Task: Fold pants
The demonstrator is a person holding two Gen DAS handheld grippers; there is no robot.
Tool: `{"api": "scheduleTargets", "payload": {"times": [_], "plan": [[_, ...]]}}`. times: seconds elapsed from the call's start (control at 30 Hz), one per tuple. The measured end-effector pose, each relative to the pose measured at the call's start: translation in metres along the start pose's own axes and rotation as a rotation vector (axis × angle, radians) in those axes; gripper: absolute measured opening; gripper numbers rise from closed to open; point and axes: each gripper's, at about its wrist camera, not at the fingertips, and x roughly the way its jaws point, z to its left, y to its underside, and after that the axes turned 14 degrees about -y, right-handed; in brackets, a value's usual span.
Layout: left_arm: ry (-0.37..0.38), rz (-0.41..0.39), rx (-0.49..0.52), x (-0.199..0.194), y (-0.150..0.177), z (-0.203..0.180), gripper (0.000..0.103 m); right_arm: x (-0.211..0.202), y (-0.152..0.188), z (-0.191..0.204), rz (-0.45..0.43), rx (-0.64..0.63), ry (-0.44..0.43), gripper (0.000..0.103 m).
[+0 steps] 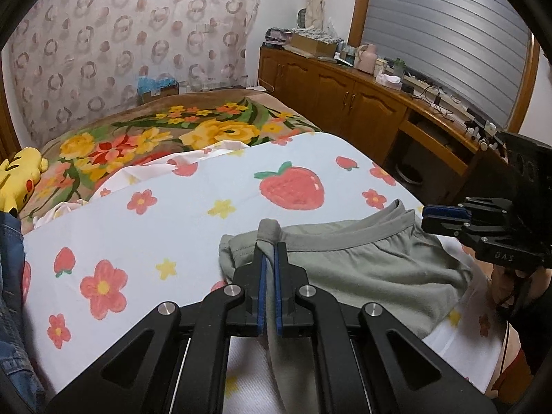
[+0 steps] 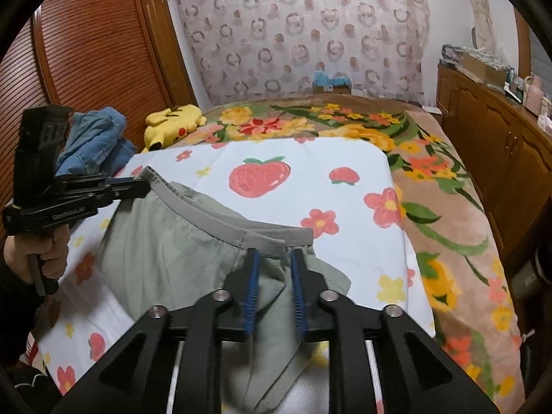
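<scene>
Grey pants (image 1: 362,258) spread on a strawberry-print sheet (image 1: 145,220) across the bed. Left tool (image 1: 270,252) clamped on one waistband corner; right tool (image 2: 272,255) narrowly parted, astride the other, cloth between. Best closed firmly, both corners lifted level.

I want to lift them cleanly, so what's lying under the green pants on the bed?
The green pants lie on the strawberry sheet, which covers a floral blanket. Anything directly beneath the fabric is hidden.

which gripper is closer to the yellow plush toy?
Left. The left gripper pinches the pants' waistband on the side toward the yellow plush toy; the right gripper sits at the waistband's opposite end.
</scene>
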Motion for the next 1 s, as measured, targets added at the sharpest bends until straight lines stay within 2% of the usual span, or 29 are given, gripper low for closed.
{"api": "scheduleTargets", "payload": {"times": [0.23,0.4,0.43,0.47,0.5,0.67,0.8,0.9,0.93,1.0], "plan": [[0.002,0.031,0.0,0.008,0.006,0.0,0.005,0.009,-0.008,0.001,0.024,-0.001,-0.018,0.025],[0.011,0.061,-0.017,0.014,0.009,0.004,0.009,0.019,-0.01,-0.001,0.056,-0.006,-0.022,0.024],[0.011,0.06,-0.018,0.014,0.01,0.004,0.009,0.02,-0.01,-0.002,0.058,-0.004,-0.025,0.021],[0.011,0.057,-0.016,0.014,0.01,0.004,0.009,0.019,-0.011,-0.003,0.056,-0.002,-0.029,0.009],[0.013,0.052,-0.013,0.014,0.01,0.004,0.009,0.019,-0.012,-0.003,0.05,-0.004,-0.032,0.007],[0.013,0.034,-0.004,0.014,0.009,0.003,0.009,0.007,-0.019,0.001,-0.037,-0.032,0.02,0.005],[0.012,0.044,-0.006,0.014,0.009,0.002,0.009,0.016,-0.017,0.001,-0.003,-0.028,0.043,0.005],[0.003,0.052,-0.011,0.011,0.008,0.003,0.019,0.021,-0.016,0.002,0.022,-0.015,0.051,0.005],[-0.003,0.052,-0.008,0.01,0.008,0.003,0.026,0.019,-0.017,0.002,0.017,-0.008,0.045,0.005],[-0.016,0.047,0.009,0.007,0.009,0.001,0.032,0.014,-0.017,0.002,0.003,0.004,0.041,0.01]]}}
